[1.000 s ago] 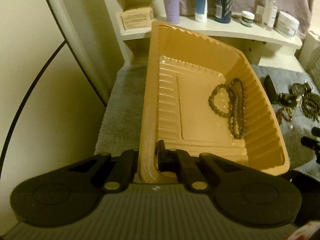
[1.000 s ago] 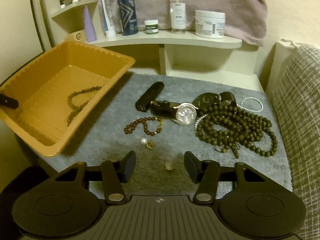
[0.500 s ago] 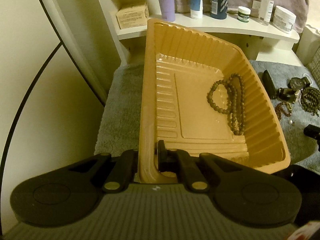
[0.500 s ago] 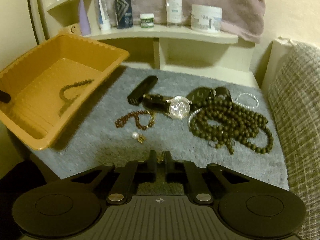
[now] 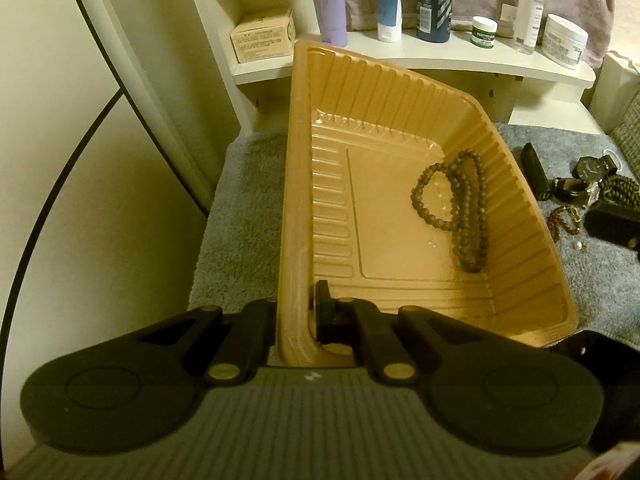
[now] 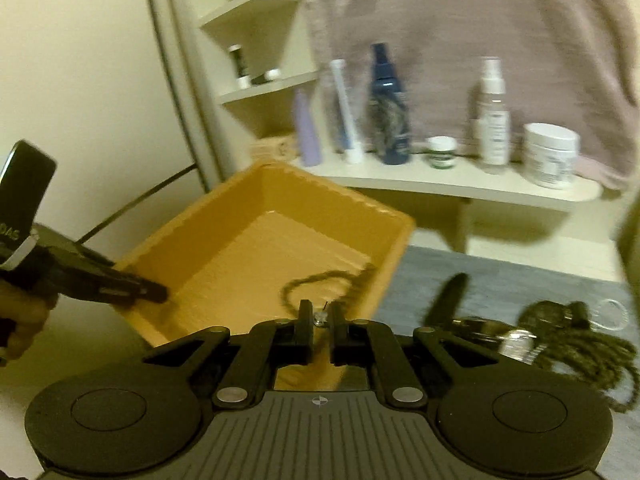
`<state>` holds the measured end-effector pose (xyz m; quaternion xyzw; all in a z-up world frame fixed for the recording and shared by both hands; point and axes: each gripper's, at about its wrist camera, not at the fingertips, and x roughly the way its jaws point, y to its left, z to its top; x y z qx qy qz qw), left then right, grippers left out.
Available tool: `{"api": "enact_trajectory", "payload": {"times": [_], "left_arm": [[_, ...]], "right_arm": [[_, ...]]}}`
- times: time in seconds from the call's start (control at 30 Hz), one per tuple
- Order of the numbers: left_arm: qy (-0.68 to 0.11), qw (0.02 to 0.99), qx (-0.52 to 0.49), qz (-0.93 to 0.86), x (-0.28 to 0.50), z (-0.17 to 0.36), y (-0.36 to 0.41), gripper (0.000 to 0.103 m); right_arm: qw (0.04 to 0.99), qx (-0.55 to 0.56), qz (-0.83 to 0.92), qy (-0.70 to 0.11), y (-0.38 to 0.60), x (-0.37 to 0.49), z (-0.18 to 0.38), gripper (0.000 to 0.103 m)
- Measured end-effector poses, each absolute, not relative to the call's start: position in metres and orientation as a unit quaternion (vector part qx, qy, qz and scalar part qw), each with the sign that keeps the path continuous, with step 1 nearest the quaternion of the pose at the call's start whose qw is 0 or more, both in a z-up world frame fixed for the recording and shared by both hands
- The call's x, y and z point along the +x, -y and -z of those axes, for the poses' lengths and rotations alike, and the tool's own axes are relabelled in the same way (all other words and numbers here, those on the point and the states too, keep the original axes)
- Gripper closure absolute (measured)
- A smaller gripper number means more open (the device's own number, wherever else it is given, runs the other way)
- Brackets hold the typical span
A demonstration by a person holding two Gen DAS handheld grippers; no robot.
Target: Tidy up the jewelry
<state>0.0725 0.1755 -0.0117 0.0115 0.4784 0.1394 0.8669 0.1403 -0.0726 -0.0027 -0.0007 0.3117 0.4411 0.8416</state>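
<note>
Fingers of left gripper (image 5: 294, 312) clamped on near-left wall of orange tray (image 5: 298, 184), one pad outside, one inside; tray held tipped up off grey mat (image 5: 240, 216), open side facing right. Same gripper seen from right wrist view at far left (image 6: 160, 293), with a bit of the holding hand (image 6: 24, 316) below it. Inside tray: one brown bead strand (image 5: 456, 208) resting toward right wall, long axis running front to back.

Right gripper (image 6: 319, 318) nearly closed, pinching a tiny pale piece (image 6: 319, 317), looks like a small earring or stud, too small and blurred to name surely. Sits above tray's near-right rim, tray floor just ahead and below, bead strand right beyond the fingertips. View motion-blurred.

Key relation: tray lies ahead and left of the right fingers, mouth tilted toward them; right gripper is the one carrying, left only steadies. Judged next: forward a little over tray floor, then release. Risk: tiny piece bouncing off ribbed plastic or catching on a pad.

Further right, on mat, well apart from tray: black bar-shaped item (image 6: 448, 296), wristwatch (image 6: 516, 344), big pile of dark beads (image 6: 580, 352), small red-brown bracelet (image 5: 564, 220), lone pearl (image 5: 578, 245). Unsorted yet; task judged early-to-middle.
</note>
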Motion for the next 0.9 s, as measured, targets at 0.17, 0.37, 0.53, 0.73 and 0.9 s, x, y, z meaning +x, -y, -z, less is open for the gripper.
{"api": "enact_trajectory", "payload": {"times": [0.17,0.37,0.53,0.73,0.9], "left_arm": [[-0.478,0.867,0.01,-0.138,0.073,0.011,-0.176,0.099],[-0.48,0.866,0.009,-0.137,0.073,0.011,-0.177,0.099],[-0.48,0.867,0.01,-0.137,0.073,0.011,-0.177,0.099],[-0.478,0.868,0.013,-0.134,0.073,0.01,-0.175,0.1],[-0.479,0.868,0.011,-0.132,0.073,0.011,-0.176,0.1]], "right_arm": [[0.828,-0.007,-0.456,-0.327,0.056,0.139,0.011,0.096],[0.821,-0.006,-0.459,-0.339,0.051,0.14,0.02,0.096],[0.817,-0.007,-0.463,-0.344,0.047,0.142,0.024,0.096],[0.812,0.003,-0.469,-0.346,0.044,0.143,0.028,0.095],[0.822,0.031,-0.459,-0.334,0.057,0.144,0.023,0.051]]}}
